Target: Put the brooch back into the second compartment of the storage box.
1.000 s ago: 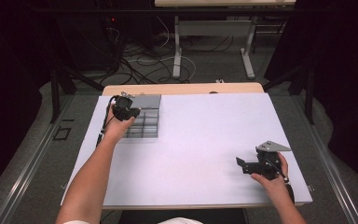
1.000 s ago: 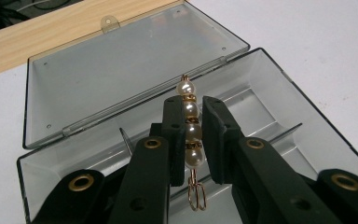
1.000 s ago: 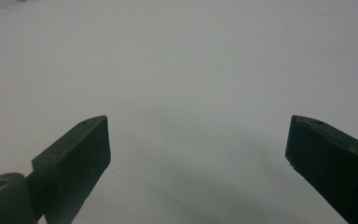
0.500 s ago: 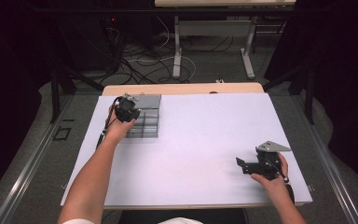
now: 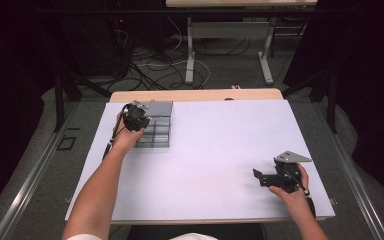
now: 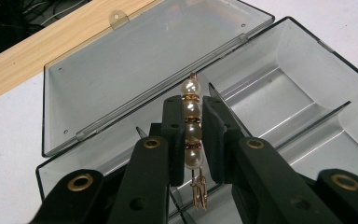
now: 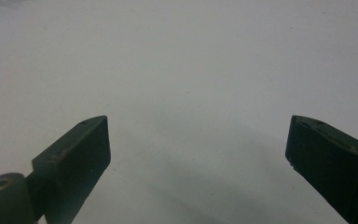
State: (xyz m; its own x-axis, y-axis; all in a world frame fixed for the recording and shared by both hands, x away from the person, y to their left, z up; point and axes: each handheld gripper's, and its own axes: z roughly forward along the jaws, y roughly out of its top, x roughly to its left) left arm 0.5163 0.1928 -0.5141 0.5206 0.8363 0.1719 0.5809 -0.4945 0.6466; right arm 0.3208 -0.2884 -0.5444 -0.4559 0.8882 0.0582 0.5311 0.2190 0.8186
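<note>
White table (image 5: 210, 165) bears an open box (image 6: 279, 93) at upper left, where the left gripper (image 6: 192, 135) clamps a pearl pin (image 6: 191, 133) over it, not yet dropped in, while the right gripper (image 7: 196, 144) idles wide open.

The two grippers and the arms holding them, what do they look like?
Both the left gripper and the right gripper are black, with flat, blocky jaws on arms pinned by brass-coloured rivets. A grey three-cornered plate tops the right one. Black cables trail from each. The forearms are bare below short white sleeves.
</note>
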